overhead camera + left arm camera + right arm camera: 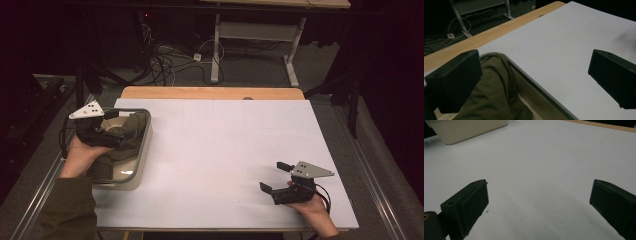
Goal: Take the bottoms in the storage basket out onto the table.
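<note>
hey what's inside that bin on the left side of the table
The bin holds a crumpled olive-green cloth. The open left gripper hovers above it, hiding part; whatever lies under the cloth is covered.

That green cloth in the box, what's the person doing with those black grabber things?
A person holds a gripper in each hand at a white table. The left gripper hangs open over a cream bin at the table's left edge, right above the olive-green cloth bunched inside it, but its jaws aren't pinching the cloth. The right gripper waits open over the bare tabletop near the front right corner, holding nothing. It looks as if the left one may be about to grab the cloth.
</note>
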{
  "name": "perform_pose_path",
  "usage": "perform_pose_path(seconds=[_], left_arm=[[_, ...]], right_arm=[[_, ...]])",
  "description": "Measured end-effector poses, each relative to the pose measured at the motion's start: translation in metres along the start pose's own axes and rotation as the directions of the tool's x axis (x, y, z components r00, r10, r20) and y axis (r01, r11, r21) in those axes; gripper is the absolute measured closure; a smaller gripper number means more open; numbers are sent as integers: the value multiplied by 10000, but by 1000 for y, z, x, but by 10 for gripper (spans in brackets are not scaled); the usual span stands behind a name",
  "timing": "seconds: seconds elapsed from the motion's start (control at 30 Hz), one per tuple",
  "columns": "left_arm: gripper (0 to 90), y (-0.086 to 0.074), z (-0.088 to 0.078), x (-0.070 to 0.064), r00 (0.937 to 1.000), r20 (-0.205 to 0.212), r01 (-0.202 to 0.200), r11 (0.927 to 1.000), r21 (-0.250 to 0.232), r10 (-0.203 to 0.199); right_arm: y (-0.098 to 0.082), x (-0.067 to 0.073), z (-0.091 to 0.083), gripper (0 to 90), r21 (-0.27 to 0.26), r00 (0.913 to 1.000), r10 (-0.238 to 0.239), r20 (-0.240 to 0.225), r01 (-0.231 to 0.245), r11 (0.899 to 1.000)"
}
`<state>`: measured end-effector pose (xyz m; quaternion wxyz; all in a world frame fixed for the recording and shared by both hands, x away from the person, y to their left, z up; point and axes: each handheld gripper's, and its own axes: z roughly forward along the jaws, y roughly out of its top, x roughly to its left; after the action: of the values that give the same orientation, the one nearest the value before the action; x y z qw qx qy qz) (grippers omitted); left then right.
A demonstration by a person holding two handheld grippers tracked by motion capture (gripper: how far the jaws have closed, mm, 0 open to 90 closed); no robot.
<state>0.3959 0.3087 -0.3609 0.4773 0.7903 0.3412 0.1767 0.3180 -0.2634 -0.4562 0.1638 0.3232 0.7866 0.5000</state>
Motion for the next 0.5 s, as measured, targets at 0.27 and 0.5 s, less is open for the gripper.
perform_pose_path(seconds=[0.27, 0.5], left_arm=[[0, -2, 0, 17, 9993, -279, 255, 9997, 32, -254], [0, -5, 3, 35, 9980, -409, 493, 9988, 35, -492]], right_arm=[[0, 0, 0, 29, -44, 10000, 56, 74, -56, 10000], [0, -2, 0, 29, -79, 9997, 142, 214, -140, 9999]])
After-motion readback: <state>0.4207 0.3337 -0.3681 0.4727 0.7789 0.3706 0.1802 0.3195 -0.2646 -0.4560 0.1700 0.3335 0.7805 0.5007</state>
